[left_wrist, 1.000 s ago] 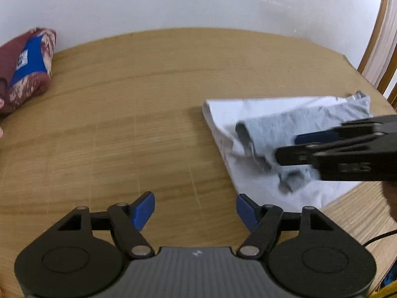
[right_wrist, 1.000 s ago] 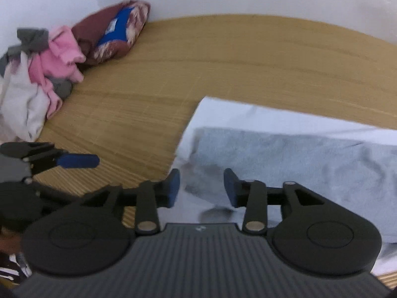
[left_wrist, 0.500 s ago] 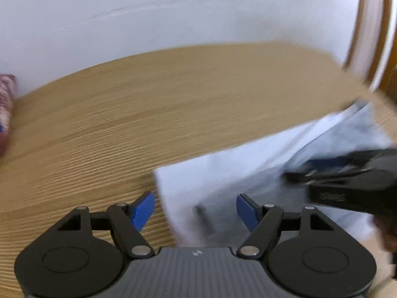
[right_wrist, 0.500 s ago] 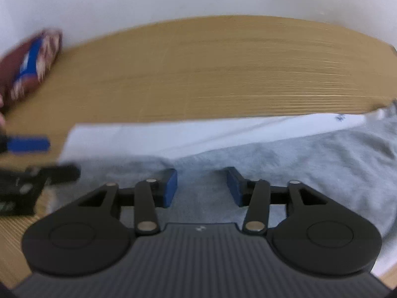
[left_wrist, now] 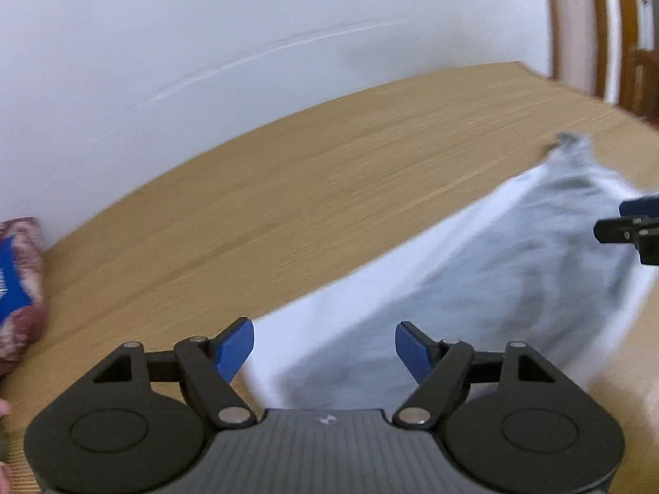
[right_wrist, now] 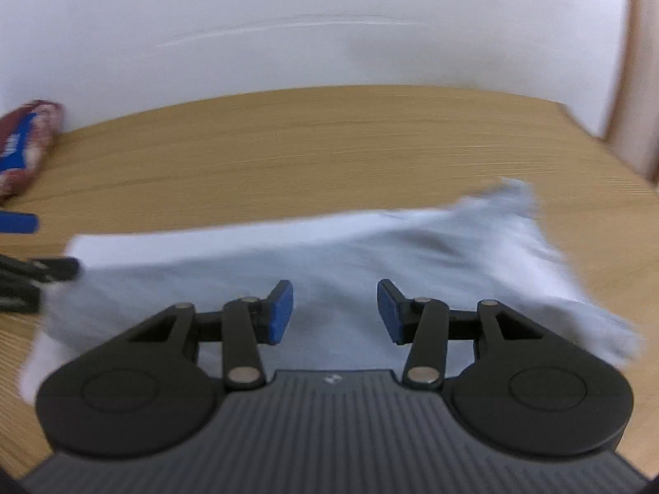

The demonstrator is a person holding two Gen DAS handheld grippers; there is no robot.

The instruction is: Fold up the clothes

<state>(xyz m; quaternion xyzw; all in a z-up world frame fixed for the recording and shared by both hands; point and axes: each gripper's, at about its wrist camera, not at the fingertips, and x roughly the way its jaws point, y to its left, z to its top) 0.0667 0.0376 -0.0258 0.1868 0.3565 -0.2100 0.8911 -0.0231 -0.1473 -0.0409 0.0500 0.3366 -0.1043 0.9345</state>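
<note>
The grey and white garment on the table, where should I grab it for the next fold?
Probably the grey and white garment by its near corners, coming in low from the front: it lies flat, so an edge is the only pinchable part. Blur hides the hems.

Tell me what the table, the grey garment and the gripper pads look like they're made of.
Table: wood or wood-look laminate, matt; pale straight grain lines. Grey garment: soft knit, probably cotton jersey; it lies limp and rumpled, though blur hides the weave. Pads: blue, matt, likely rubber or plastic, mounted on black plastic-looking fingers.

Blurred, seemingly grey-and-white garment (right_wrist: pixel 329 255)
</note>
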